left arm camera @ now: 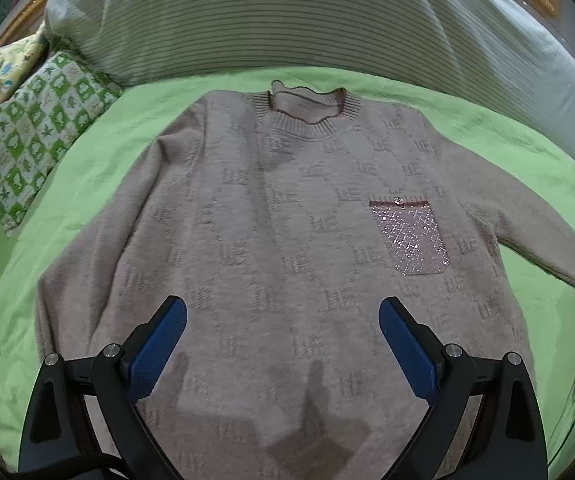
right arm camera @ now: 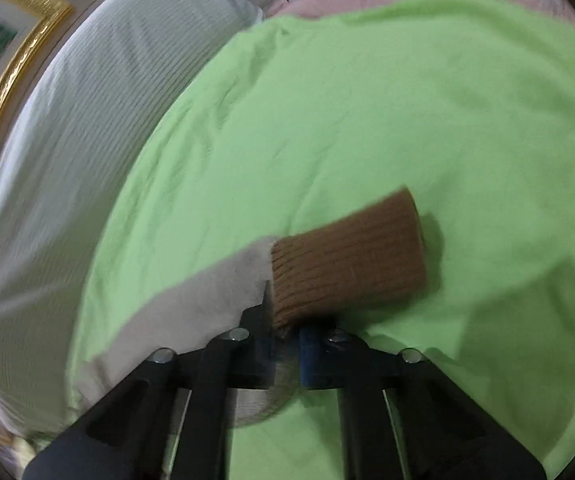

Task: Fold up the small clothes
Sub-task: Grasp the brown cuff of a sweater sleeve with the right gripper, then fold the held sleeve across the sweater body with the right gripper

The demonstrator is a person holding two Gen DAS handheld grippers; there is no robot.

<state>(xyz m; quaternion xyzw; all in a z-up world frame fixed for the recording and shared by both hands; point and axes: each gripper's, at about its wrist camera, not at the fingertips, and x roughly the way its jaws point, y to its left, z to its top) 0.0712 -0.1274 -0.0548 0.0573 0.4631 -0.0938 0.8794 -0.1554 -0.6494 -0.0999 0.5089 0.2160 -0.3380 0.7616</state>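
Beige knit sweater (left arm camera: pixel 287 240) with repeated woven motif lies front-up on the green bedsheet (left arm camera: pixel 87 184), right sleeve pinched.
Left gripper (left arm camera: pixel 283 320) released, hovering over the sweater's hem; right gripper (right arm camera: pixel 283 330) clenched on the brown ribbed cuff (right arm camera: pixel 347 264). Risk: shallow pinch slips, sleeve drags the body askew. Motif letters unreadable; sequinned pocket (left arm camera: pixel 411 236) near the sweater's right sleeve unlabelled.
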